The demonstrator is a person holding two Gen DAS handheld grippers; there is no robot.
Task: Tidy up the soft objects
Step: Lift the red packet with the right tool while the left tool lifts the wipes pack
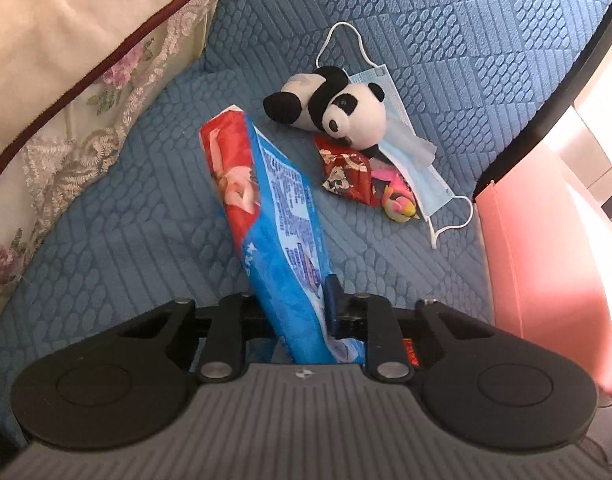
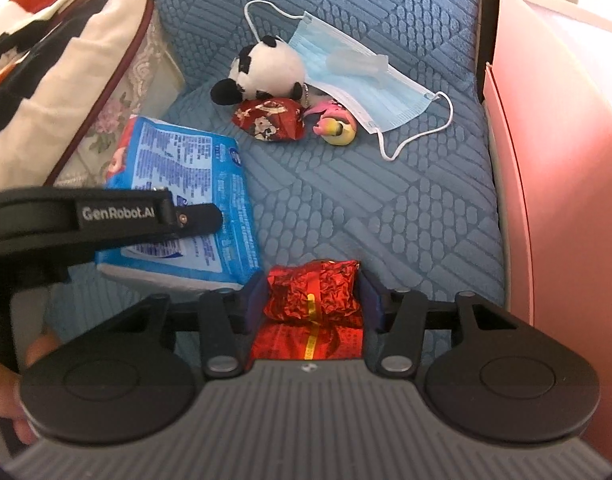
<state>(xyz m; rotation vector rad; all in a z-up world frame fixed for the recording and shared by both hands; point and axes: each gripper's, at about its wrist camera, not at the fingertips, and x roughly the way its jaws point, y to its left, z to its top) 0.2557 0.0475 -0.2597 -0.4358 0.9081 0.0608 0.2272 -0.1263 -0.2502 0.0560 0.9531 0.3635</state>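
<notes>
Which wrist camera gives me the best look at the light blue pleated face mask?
The right wrist view: the light blue pleated face mask lies spread open with both white ear loops visible. In the left wrist view the black-and-white plush panda overlaps the mask, which shows mostly edge-on.

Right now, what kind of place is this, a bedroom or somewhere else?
Probably a living room sofa at home: a blue quilted seat cover, a floral cushion at the side, and a panda plush lying on it.
</notes>
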